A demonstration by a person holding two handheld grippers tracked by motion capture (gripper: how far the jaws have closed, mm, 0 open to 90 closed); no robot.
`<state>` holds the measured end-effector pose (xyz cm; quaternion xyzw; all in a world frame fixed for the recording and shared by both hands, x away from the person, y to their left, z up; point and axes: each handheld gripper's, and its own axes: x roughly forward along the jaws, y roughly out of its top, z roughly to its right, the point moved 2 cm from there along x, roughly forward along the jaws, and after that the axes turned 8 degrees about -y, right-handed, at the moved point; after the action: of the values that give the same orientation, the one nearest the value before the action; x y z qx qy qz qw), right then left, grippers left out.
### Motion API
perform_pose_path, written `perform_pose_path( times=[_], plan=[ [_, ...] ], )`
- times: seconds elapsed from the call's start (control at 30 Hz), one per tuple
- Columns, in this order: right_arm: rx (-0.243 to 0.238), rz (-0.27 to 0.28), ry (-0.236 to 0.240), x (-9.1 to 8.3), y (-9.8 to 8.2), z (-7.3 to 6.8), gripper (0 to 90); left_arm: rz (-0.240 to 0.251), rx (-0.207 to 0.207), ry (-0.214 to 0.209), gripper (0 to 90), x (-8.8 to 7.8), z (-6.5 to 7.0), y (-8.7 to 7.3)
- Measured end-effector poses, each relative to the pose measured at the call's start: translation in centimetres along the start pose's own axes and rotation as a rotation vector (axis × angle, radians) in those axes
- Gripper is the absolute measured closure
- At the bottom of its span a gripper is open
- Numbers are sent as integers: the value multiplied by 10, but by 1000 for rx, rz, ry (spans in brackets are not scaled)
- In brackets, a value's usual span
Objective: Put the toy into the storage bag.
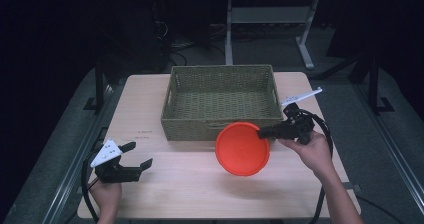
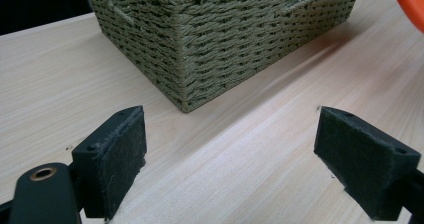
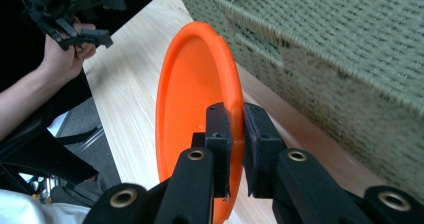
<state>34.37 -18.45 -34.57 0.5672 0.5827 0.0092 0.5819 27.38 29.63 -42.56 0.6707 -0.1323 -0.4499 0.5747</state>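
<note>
An orange plate (image 1: 242, 149) hangs tilted above the table, just in front of the woven basket (image 1: 220, 100). My right gripper (image 1: 265, 132) is shut on the plate's right rim; in the right gripper view both pads clamp the rim of the plate (image 3: 195, 94), with the basket's wall (image 3: 350, 59) close on the right. My left gripper (image 1: 136, 156) rests at the table's front left, open with nothing between its pads (image 2: 120, 154). A corner of the basket (image 2: 200, 39) stands ahead of it, and an edge of the plate (image 2: 410, 4) shows at the top right.
The light wooden table (image 1: 165, 184) has bare room in front of the basket and between the two hands. Dark floor, table legs and cables lie beyond the far edge. The other hand with its gripper (image 3: 75, 19) shows far off in the right gripper view.
</note>
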Motion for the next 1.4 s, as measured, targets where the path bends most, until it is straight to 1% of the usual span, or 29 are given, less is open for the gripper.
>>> perform_pose_path(
  times=[0.07,0.27,0.3,0.37,0.67,0.83,0.93,1.37,1.4],
  plan=[
    [4,2,-1,-2,4,-1,821,2,1,0,126,0,0,0],
    [-5,17,2,-5,17,-2,821,3,-4,0,126,1,-1,0],
    [1,17,2,-6,19,-3,821,3,-3,1,127,1,-1,0],
    [-7,18,-1,-6,24,-2,820,3,-3,3,126,1,-1,0],
    [-8,29,1,-9,37,-2,821,2,0,8,126,1,-1,1],
    [-3,22,-4,-11,47,-2,821,-1,-1,8,127,2,-2,0],
    [-3,34,-2,-11,52,-1,821,-2,1,8,126,2,-2,0],
    [10,35,-10,-11,72,1,820,2,0,7,126,3,-1,1],
    [4,39,-11,-11,74,1,821,0,2,6,126,3,-1,1]
  ],
)
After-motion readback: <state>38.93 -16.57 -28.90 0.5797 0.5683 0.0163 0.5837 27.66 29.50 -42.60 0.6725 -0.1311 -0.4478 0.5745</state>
